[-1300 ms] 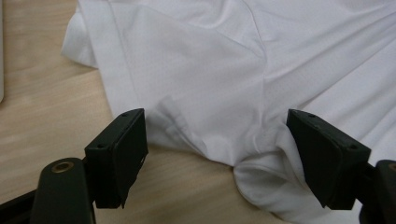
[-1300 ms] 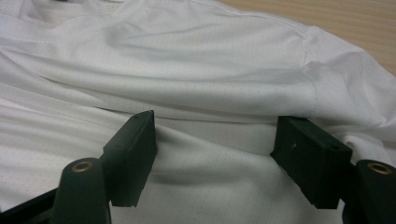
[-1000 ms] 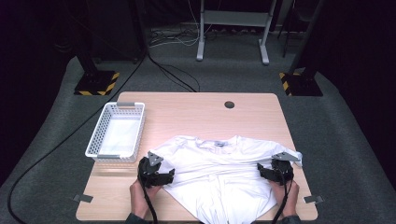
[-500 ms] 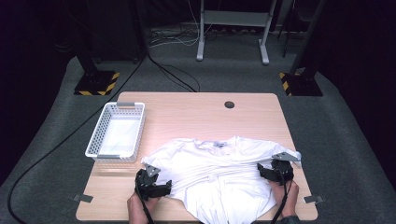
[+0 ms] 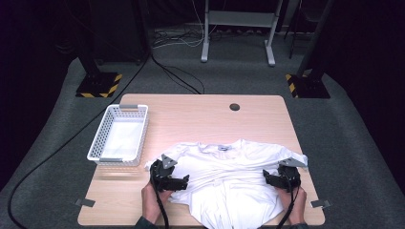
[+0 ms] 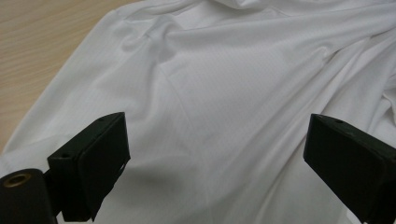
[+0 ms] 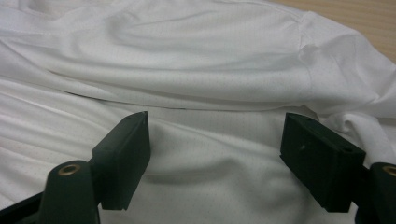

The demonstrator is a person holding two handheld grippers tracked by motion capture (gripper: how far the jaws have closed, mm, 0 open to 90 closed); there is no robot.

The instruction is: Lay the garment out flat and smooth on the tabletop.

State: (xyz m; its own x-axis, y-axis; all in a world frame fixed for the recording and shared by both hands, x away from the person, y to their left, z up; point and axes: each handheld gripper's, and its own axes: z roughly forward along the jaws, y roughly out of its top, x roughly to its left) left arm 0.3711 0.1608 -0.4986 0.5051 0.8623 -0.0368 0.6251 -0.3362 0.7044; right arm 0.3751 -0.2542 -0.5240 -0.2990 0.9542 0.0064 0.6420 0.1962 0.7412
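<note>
White T-shirt (image 5: 229,176) lies spread on the near half of the bench (image 5: 200,114), collar pointing away from the person, hem hanging over the near edge, cloth wrinkled through the middle. Left tongs (image 5: 184,180) sit at the shirt's left side below the sleeve, jaws spread wide and just been opening; in the left gripper view (image 6: 215,154) cloth lies under the gap, nothing pinched. Right tongs (image 5: 268,175) sit at the right side under the other sleeve, jaws also spread and just been opening; in the right gripper view (image 7: 215,158) wrinkled fabric lies between them, pads not pressing it. White basket (image 5: 102,143) stands on the bench left of the shirt, just beside the left sleeve, apart from both tongs
</note>
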